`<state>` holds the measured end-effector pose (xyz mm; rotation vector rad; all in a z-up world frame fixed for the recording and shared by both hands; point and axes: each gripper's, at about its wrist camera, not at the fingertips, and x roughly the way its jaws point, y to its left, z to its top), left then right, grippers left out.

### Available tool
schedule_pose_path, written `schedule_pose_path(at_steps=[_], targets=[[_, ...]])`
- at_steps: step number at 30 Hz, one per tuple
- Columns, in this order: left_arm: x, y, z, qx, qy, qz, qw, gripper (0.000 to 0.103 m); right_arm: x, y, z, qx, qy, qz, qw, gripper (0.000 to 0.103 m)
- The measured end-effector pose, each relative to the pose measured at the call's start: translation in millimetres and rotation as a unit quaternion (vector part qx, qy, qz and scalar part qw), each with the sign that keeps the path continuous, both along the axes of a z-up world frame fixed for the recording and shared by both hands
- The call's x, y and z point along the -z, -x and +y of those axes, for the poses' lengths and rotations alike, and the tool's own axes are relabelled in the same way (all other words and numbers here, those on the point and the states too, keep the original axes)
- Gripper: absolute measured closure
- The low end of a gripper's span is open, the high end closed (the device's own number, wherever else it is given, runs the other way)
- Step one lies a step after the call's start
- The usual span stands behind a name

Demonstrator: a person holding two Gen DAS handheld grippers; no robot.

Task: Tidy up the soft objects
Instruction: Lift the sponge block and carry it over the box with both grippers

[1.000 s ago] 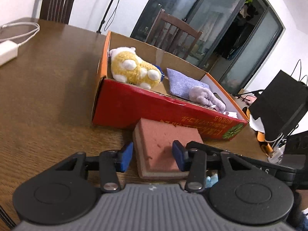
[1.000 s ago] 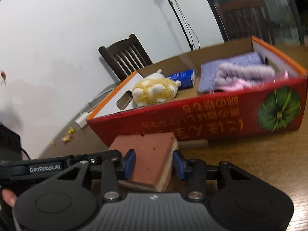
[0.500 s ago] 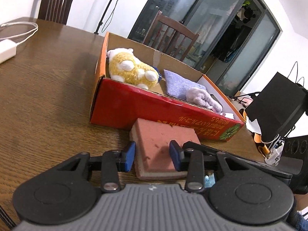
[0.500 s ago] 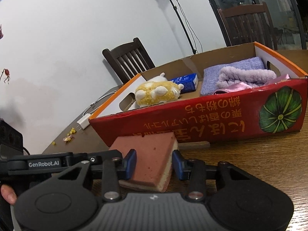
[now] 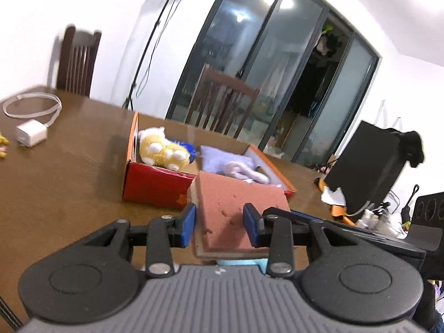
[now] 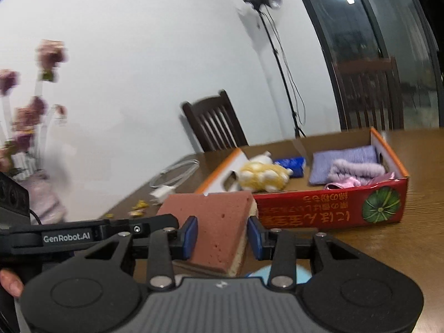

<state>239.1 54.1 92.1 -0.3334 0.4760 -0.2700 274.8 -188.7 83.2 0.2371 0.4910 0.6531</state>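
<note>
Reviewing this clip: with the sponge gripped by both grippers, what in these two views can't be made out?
- Sponge underside: hidden in both views by its own top and the gripper bodies.
- Box floor beneath the plush toy and purple cloths: covered by them.
- Light blue thing below the sponge: mostly hidden, unidentifiable.
- Flowers, right wrist view: blurred.

Left black two-finger gripper with blue pads (image 5: 219, 223) clamped on pink sponge block (image 5: 236, 208), jaws just closing in. Right black blue-padded gripper (image 6: 222, 234) grips same block (both angled slightly downward). Fingertip (image 6: 9, 281) visible lower left.
</note>
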Motion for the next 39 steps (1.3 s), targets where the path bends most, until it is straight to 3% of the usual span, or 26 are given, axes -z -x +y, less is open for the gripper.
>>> schedule_pose_path(at_steps=[5, 8, 15, 21, 27, 32, 36, 39], targets=[[-4, 76, -14, -0.014, 0.011, -0.018, 0.9997, 0.065, -10, 75, -16, -0.004, -0.011, -0.019, 1.0, 0.064], [-4, 100, -23, -0.012, 0.001, -0.02, 0.9997, 0.065, -10, 106, -21, -0.006, -0.003, -0.027, 1.0, 0.064], [-9, 114, -24, -0.018, 0.003, -0.031, 0.9994, 0.065, -15, 132, -27, -0.008, -0.008, -0.038, 0.999, 0.064], [-8, 97, -21, -0.019, 0.001, -0.029, 0.9994, 0.065, -14, 119, -24, -0.007, -0.01, -0.031, 0.999, 0.064], [-26, 36, -13, -0.016, -0.013, -0.048, 0.9987, 0.065, -26, 63, -16, -0.002, -0.006, -0.037, 0.999, 0.064], [-51, -51, -4, -0.025, -0.054, -0.065, 0.9961, 0.065, -46, -31, -1, -0.009, -0.026, -0.011, 1.0, 0.064], [-41, -134, 9, -0.023, -0.046, -0.018, 0.9985, 0.065, -45, -110, 18, 0.002, -0.012, 0.021, 1.0, 0.064], [-22, -177, 16, -0.032, -0.049, 0.021, 0.9981, 0.065, -28, -163, 30, 0.006, -0.005, 0.064, 0.998, 0.064]])
